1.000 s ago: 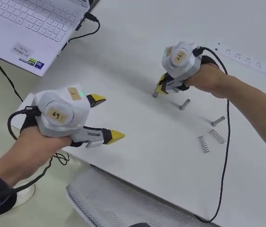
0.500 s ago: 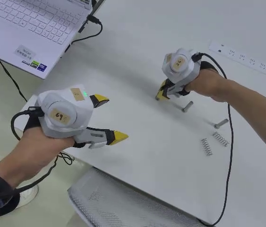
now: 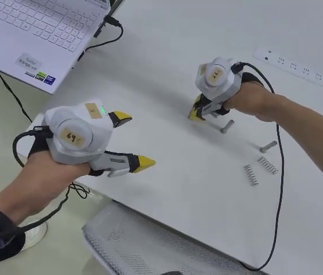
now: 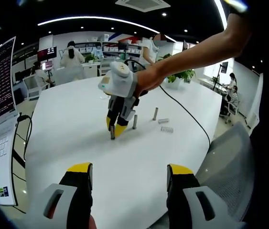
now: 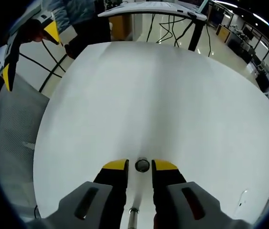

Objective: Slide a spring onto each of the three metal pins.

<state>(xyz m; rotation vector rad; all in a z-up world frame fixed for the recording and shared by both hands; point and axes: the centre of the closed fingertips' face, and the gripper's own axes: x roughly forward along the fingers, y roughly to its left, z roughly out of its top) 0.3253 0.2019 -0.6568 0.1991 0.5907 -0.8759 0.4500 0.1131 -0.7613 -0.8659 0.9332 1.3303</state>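
Note:
Three short metal pins are on the white table [image 3: 167, 69]. My right gripper [image 3: 195, 114] points down at the leftmost pin [image 5: 142, 165], whose round head sits between the yellow fingertips [image 5: 116, 165]; the jaws are shut on that pin [image 4: 112, 134]. The other two pins [image 3: 226, 126] [image 3: 267, 146] stand free to its right. Two springs [image 3: 250, 175] [image 3: 267, 165] lie flat near the far pin. My left gripper [image 3: 132, 143] hovers open over the table's near-left edge, holding nothing, its jaws [image 4: 129, 169] wide apart and aimed at the right gripper [image 4: 117, 128].
A white laptop [image 3: 29, 28] with a plugged-in black cable [image 3: 106, 34] lies at the table's far left. A power strip [image 3: 299, 71] sits at the far right. A grey mesh chair [image 3: 150, 246] stands below the table's near edge. Black gripper cables trail across the table.
The right gripper's tips have settled over the leftmost pin, which showed beside them a second ago. The left gripper has hardly moved; the head camera shifted slightly.

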